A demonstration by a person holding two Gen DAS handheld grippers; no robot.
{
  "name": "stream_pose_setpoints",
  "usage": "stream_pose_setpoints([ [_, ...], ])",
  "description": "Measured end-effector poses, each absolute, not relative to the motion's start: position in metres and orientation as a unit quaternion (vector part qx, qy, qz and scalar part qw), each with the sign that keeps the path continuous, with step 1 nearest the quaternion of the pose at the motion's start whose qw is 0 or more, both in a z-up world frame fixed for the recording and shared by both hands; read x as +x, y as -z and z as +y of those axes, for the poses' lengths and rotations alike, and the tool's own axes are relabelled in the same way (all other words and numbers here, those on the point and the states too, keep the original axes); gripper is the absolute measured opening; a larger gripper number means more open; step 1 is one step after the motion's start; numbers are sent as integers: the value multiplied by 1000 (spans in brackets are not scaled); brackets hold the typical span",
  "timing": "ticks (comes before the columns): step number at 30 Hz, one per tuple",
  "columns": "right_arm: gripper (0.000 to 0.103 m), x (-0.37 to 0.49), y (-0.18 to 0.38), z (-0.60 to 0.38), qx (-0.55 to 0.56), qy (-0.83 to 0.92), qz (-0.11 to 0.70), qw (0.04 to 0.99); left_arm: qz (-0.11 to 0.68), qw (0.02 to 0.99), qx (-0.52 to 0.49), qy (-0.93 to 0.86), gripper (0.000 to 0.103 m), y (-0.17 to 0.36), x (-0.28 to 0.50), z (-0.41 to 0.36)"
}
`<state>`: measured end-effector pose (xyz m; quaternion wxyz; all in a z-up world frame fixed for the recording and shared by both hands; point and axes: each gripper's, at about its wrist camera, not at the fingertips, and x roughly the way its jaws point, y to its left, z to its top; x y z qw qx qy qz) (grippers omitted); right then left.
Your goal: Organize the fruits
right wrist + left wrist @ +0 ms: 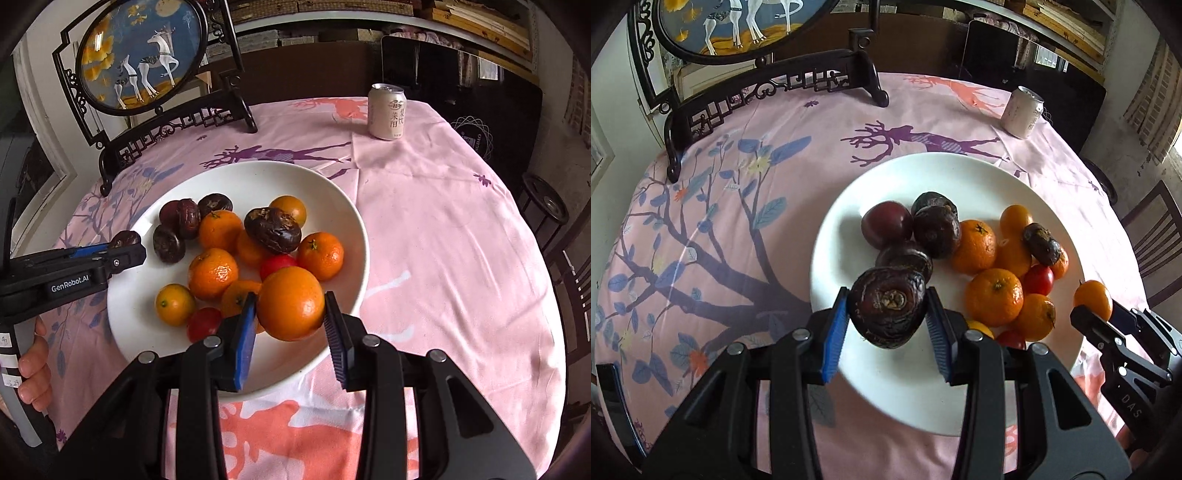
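1. One white plate sits on the bench, which is covered by a pink printed cloth; all the loose fruit lies on this plate.
2. Dark purple, wrinkled fruits are clustered on the plate's left part in the left wrist view, touching one another.
3. Oranges are heaped on the plate's right part, with small red fruits tucked among them.
4. One more dark wrinkled fruit rests on top of the orange heap, apart from the purple cluster.
5. Left tongs are closed on a dark wrinkled fruit, the blue pads pressing its two sides; it is held above the near part of the plate.
6. Right tongs are closed on an orange, held above the plate's near rim, just in front of the orange heap.
7. A hand grips the handle of the left tongs at the left edge of the right wrist view.
8. At the far side of the bench a pale drinks can stands upright, well apart from the plate.
9. A round deer picture in a dark carved stand stands at the far left of the bench.
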<state>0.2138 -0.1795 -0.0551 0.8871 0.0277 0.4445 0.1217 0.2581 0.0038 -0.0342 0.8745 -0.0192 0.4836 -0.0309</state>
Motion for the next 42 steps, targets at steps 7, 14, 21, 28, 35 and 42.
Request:
stream_pose_setpoints([
  [7,64,208,46,-172,-8,-101,423,901,446,894,-31,25,88,18,247,12],
  [14,102,128,29,-169,-45,-84,394,914,386,922,-10,16,101,-14,159,25],
  [21,102,75,51,-164,-32,-70,431,899,411,911,-8,-9,101,18,82,27],
  [28,102,67,47,-166,-14,-61,431,900,392,920,-4,-8,101,13,58,24],
  [35,102,59,39,-165,-20,-60,421,905,384,924,-2,-3,101,8,56,19],
  [42,102,59,39,-165,-22,-61,420,905,384,923,3,2,101,8,55,15],
])
